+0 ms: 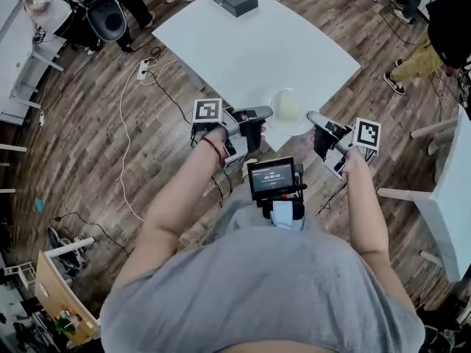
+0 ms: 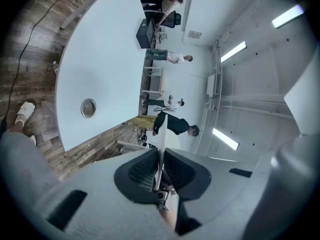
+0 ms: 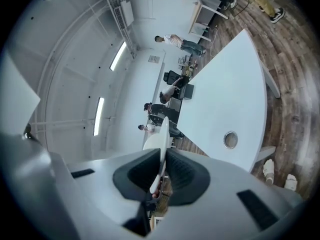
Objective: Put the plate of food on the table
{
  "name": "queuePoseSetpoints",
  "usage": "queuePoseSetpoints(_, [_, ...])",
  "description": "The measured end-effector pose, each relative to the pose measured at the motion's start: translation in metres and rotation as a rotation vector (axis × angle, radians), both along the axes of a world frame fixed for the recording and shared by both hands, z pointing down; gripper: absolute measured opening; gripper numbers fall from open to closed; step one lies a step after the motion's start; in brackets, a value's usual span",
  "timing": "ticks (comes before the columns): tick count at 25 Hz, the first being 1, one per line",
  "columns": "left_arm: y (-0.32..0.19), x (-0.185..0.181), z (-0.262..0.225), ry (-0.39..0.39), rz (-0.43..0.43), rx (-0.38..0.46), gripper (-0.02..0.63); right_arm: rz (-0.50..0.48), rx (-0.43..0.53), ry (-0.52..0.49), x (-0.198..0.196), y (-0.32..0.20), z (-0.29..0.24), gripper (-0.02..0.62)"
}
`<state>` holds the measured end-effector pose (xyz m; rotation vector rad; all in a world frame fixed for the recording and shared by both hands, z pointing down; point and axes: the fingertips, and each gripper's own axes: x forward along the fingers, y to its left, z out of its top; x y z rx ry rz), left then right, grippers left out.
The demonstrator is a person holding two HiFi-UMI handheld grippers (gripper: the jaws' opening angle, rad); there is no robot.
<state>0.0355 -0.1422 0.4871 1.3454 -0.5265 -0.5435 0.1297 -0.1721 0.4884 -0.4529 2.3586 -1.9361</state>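
The left tool (image 1: 259, 114) and the right tool (image 1: 316, 119) each pinch one edge of the plate of food (image 1: 287, 106) at the near corner of the desk (image 1: 250, 43), so it seems best to keep it flat and lower both sides together.

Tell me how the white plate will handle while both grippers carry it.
The plate looks stiff: held only by its thin rim in the left gripper and right gripper, it shows no sag. The smooth rim may slip in that grip. The food mound could slide if it tilts.
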Motion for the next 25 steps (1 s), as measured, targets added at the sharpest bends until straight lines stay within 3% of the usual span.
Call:
queuePoseSetpoints(10, [-0.031, -0.020, 0.014, -0.011, 0.030, 0.000, 0.038, 0.024, 0.006, 0.015, -0.020, -0.030, 0.014, 0.051])
queuePoseSetpoints(16, [-0.095, -0.065, 0.036, -0.016, 0.064, -0.030, 0.038, 0.028, -0.008, 0.047, -0.064, -0.093, 0.035, 0.051])
queuePoseSetpoints(25, [-0.148, -0.083, 0.083, -0.042, 0.140, -0.061, 0.038, 0.009, 0.019, 0.096, -0.085, -0.150, 0.080, 0.051])
